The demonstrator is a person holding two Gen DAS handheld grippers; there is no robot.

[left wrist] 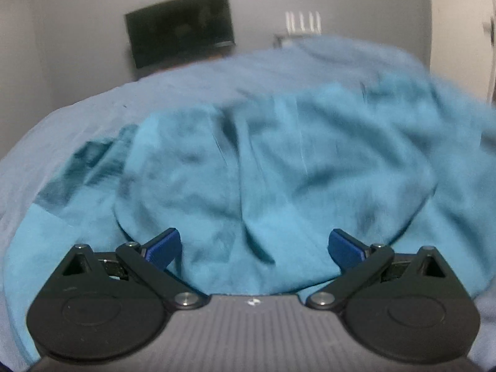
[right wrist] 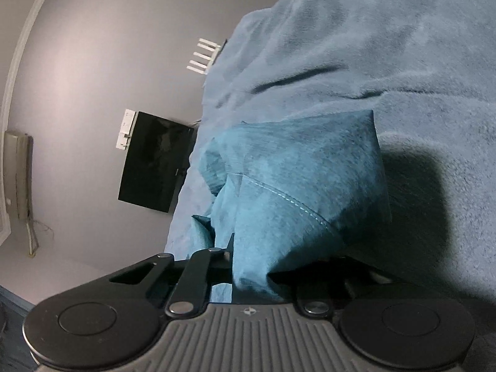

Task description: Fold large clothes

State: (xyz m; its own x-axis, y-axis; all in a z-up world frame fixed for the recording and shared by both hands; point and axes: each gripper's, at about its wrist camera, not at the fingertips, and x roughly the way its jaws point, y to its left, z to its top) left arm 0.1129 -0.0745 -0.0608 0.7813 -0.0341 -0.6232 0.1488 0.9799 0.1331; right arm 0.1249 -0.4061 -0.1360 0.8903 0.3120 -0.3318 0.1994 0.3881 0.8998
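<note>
Left gripper [left wrist: 254, 249]: jaws are seen spread wide, blue pads [left wrist: 164, 249] well apart; nothing is clamped between them.
Cloth under left gripper: the teal garment [left wrist: 263, 167] is spread in loose rumpled folds directly below and ahead of the open jaws; whether the pads touch it cannot be told, as the picture is blurred.
Right gripper [right wrist: 251, 274]: jaws are drawn nearly together and are closed on a bunched fold of the teal garment [right wrist: 297, 186]; the fingertips themselves are hidden by the cloth.
Cloth at right gripper: a stitched seam is seen running across the gathered fold; the cloth rises out of the jaws and widens into a peaked bundle ahead of them, with a dark shadow cast beside it.
Support: the garment is laid on a bed covered by a grey-blue blanket [right wrist: 387, 46], which is creased beyond the bundle.
Blanket in left view: the blanket [left wrist: 192, 86] is seen around the far and left edges of the garment.
Far wall: a dark screen [left wrist: 179, 26] is mounted on the grey wall beyond the bed.
Far bed edge: a white object with upright prongs [left wrist: 302, 23] is noted.
</note>
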